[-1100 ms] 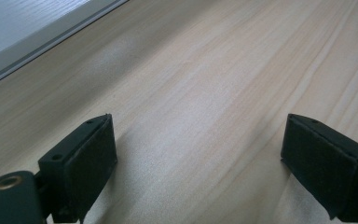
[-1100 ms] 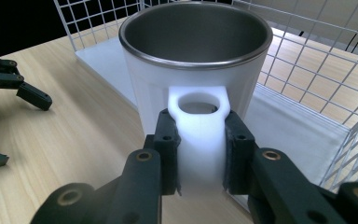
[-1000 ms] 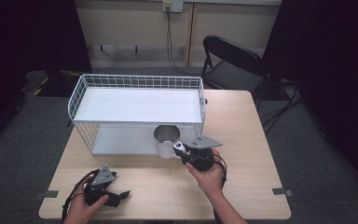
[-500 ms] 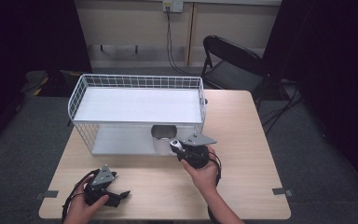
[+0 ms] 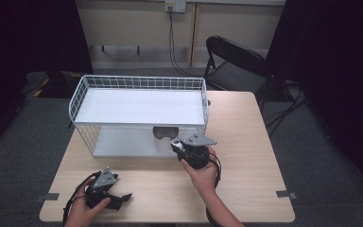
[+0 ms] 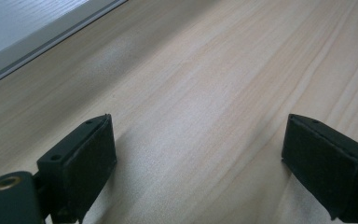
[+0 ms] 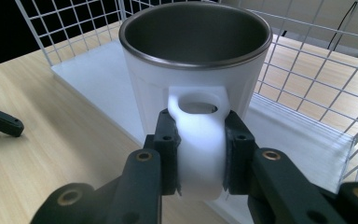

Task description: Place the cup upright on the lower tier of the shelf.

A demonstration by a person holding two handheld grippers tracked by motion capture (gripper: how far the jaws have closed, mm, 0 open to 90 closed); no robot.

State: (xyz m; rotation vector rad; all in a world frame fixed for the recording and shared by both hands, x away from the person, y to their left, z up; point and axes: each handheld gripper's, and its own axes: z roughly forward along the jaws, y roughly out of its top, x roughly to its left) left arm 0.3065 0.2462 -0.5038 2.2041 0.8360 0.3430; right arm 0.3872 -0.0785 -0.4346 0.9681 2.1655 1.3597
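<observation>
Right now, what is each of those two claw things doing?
Left gripper: open, holding nothing, over the pale wooden table.
Right gripper: closed on the handle of the white, steel-lined mug.

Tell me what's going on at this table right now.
A person is working with two hand-held grippers. The right gripper is shut on the white handle of a mug and holds it upright at the open front of a white wire rack, at the lower shelf. The left gripper sits open and empty near the table's front edge.
</observation>
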